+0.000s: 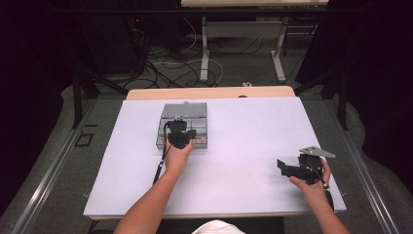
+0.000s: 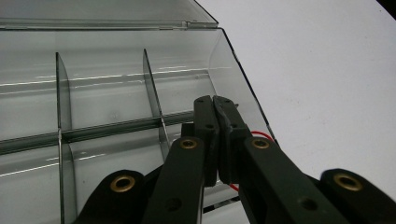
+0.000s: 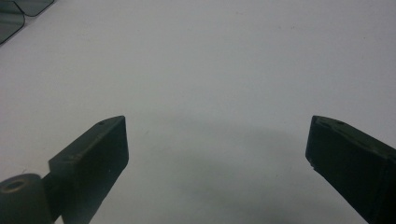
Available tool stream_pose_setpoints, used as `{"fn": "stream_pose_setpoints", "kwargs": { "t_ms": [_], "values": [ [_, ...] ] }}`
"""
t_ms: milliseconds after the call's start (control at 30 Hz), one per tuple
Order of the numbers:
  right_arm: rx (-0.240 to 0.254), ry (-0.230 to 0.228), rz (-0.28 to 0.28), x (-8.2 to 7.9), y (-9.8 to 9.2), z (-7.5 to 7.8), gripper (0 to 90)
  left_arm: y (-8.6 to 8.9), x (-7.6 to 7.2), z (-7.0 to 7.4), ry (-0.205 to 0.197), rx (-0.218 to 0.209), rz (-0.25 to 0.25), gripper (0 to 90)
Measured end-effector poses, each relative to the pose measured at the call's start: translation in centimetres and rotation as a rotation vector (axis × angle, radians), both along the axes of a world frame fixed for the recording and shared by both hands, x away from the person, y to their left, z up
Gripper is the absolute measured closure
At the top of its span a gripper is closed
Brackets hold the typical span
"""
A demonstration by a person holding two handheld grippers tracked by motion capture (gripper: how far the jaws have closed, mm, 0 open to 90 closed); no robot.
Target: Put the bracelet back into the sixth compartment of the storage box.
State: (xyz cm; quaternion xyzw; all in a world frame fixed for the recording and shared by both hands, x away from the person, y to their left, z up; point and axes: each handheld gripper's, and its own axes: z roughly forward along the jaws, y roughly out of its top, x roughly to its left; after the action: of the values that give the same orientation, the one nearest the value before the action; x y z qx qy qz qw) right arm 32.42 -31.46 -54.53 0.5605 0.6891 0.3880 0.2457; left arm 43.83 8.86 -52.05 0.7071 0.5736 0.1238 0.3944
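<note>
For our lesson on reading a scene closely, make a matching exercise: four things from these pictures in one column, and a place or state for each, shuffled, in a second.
Things:
1. left tool
2. right tool
3. clear compartment box
4. white sheet

Places or states:
A. covers the tabletop
B. jaws wide apart over bare sheet
C. jaws closed, inside the box
D. lid open, at the far left of the sheet

Pairs: 1-C, 2-B, 3-D, 4-A
</note>
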Motion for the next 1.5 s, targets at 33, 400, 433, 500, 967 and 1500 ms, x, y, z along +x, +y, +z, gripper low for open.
{"fn": "stream_pose_setpoints", "kwargs": {
  "t_ms": [33, 400, 433, 500, 967, 1500],
  "values": [
    [0.000, 0.001, 0.000, 0.0, 0.0, 0.0, 5.6, 0.0, 0.0, 0.0, 0.003, 0.000, 0.001, 89.6],
    [0.002, 0.001, 0.001, 0.0, 0.0, 0.0, 5.5, -0.3, 0.1, -0.6, 0.023, 0.008, -0.011, 89.6],
    [0.001, 0.000, 0.002, 0.0, 0.0, 0.0, 5.6, -0.4, 0.1, -0.7, 0.023, 0.008, -0.002, 89.5],
    [0.002, 0.000, 0.001, 0.0, 0.0, 0.0, 5.5, -0.3, 0.1, -0.8, 0.024, 0.009, 0.000, 89.6],
    [-0.001, -0.002, 0.003, 0.0, -0.1, 0.0, 5.6, -0.4, 0.2, -1.2, 0.040, 0.015, -0.007, 88.2],
    [-0.002, -0.003, 0.004, 0.0, -0.1, 0.0, 5.6, -0.2, 0.1, -1.0, 0.033, 0.009, -0.020, 81.1]
  ]
}}
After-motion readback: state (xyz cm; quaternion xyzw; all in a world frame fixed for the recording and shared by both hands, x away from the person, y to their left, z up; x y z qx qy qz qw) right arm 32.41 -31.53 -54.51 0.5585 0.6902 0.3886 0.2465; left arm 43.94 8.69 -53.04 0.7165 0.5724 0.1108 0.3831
